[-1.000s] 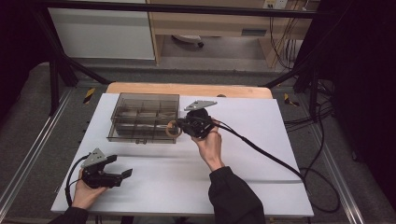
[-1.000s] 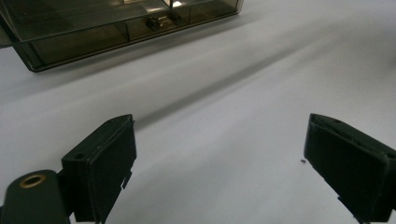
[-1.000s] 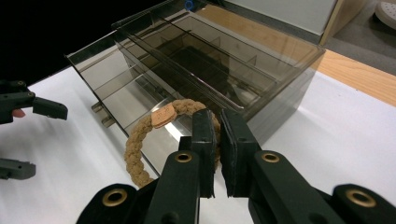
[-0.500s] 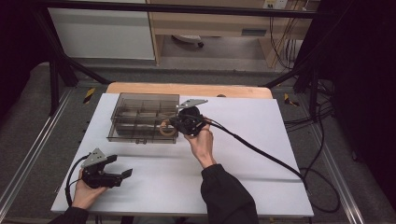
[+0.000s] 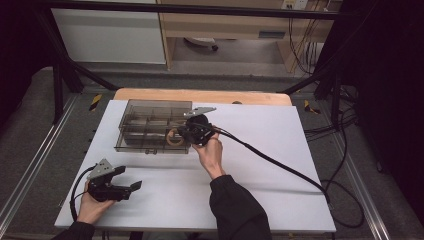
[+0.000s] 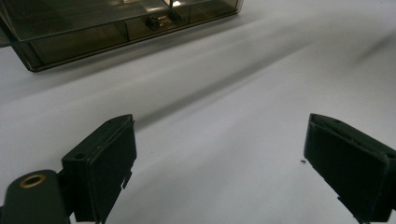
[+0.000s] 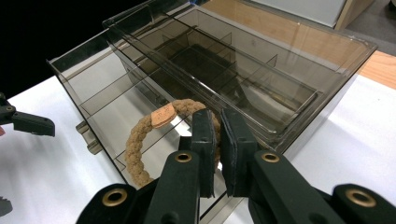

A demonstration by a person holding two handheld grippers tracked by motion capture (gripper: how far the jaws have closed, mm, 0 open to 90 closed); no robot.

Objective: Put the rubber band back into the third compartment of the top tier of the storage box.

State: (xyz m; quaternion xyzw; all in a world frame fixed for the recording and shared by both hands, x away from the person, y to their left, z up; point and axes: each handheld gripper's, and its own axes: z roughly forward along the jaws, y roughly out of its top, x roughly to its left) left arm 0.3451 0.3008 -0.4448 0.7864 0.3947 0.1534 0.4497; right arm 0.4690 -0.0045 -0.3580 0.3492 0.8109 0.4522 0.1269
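A tan braided rope ring (image 7: 140, 135) with a small tag hangs over the near right compartments of a smoky clear divided box (image 7: 289, 70). My right gripper (image 7: 219, 121) is shut on the ring's rim. In the high view the ring (image 5: 174, 138) sits at the box's (image 5: 150, 148) right front corner, with the right gripper (image 5: 183, 134) reaching in from the right. My left gripper (image 5: 129, 179) rests low at the table's near left, jaws wide apart. In its own view the left gripper (image 6: 219, 140) has only bare white tabletop between its jaws, and the box (image 6: 93, 37) lies ahead.
A white sheet (image 5: 270, 150) covers the table, and a wooden edge (image 5: 200, 95) shows at the back. The right gripper's black cable (image 5: 280, 167) trails across the sheet to the right edge. The left gripper (image 7: 28, 122) also appears at the left of the right gripper view.
The right hand has carried the ring leftward and slightly down, from beside the box to over its right front corner. The left gripper has stayed in place.
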